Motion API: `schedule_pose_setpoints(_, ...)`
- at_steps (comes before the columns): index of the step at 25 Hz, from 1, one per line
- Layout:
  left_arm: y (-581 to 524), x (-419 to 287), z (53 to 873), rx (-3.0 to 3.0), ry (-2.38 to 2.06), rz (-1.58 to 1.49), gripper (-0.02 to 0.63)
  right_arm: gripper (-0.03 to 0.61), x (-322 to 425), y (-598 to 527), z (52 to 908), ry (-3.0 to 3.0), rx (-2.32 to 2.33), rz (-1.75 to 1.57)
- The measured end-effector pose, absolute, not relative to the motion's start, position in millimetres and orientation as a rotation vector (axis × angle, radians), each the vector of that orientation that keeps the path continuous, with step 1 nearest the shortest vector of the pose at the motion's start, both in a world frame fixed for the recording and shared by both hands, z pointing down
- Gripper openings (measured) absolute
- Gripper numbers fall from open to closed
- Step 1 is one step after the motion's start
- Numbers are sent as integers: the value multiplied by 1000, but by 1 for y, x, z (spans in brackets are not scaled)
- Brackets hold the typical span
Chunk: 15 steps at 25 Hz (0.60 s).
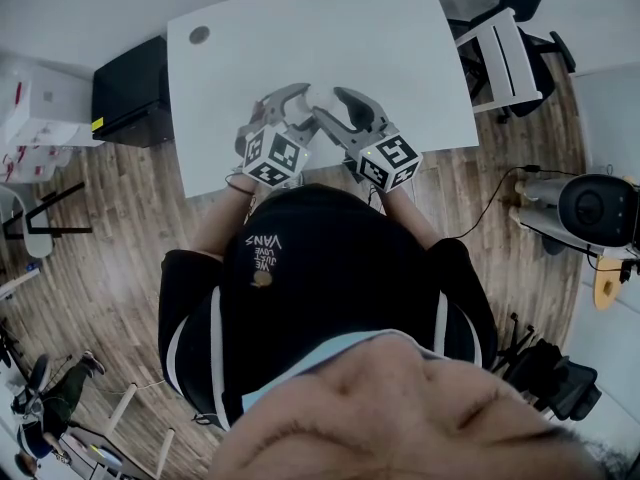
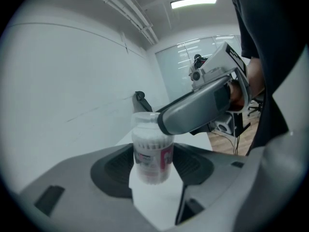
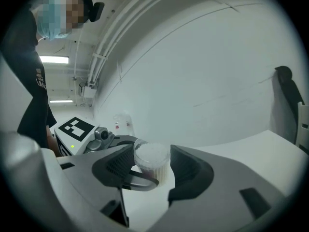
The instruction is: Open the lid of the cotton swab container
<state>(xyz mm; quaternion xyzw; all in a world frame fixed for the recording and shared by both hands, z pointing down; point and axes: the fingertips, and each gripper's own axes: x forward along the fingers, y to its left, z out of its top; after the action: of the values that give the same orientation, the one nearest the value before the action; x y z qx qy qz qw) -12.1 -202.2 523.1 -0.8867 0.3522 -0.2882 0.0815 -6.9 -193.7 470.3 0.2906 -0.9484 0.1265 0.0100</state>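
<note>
Gripping clear cylindrical container [image 2: 152, 151], left tool [image 2: 153, 172]

Cotton swab container [image 2: 152, 151] clear glossy plastic, label shiny printed film; left gripper [image 2: 153, 170] smooth matt grey plastic, pads [image 2: 116, 168] dark and ribbed. Table [image 1: 330, 48] smooth matt white; floor [image 1: 120, 208] wood planks.

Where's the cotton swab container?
In the left gripper view's centre, the cotton swab container sits between the jaws of the left gripper, with the right gripper on its lid.
</note>
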Motion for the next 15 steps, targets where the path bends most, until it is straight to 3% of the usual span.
schedule_pose_setpoints(15,-208,-13,530,-2674,1066,-867,255,247,5,-201,464,-2933,988,326)
